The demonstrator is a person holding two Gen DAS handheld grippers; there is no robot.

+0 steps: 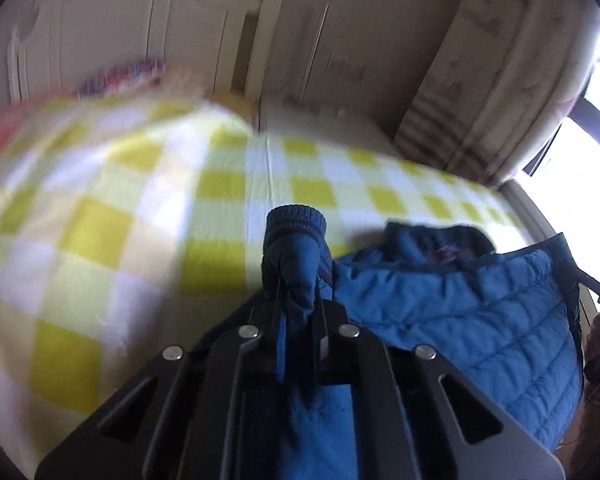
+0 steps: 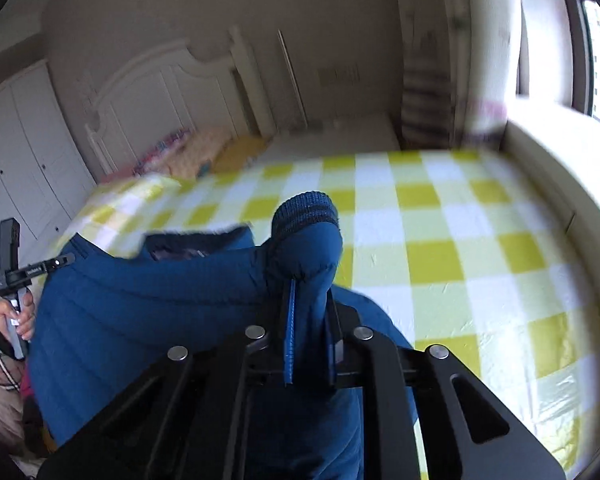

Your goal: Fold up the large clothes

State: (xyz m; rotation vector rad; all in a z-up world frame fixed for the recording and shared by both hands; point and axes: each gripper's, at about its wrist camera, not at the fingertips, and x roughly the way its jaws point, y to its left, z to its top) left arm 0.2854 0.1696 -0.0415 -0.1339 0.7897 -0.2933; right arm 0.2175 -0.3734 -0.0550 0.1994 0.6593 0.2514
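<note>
Over the yellow-checked bed [image 2: 440, 216], each sleeve of the blue puffer jacket [image 2: 140, 292] is pinched just below its ribbed cuff, clamped between the left gripper [image 1: 298, 300] jaws and the right gripper [image 2: 310, 304] jaws.

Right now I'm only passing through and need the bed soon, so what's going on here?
A person is folding a blue puffer jacket on the bed with the yellow checked sheet. The left hand-held gripper is shut on one sleeve just behind its ribbed cuff, and the right hand-held gripper is shut on the other sleeve. The jacket's body lies bunched, not yet folded.
</note>
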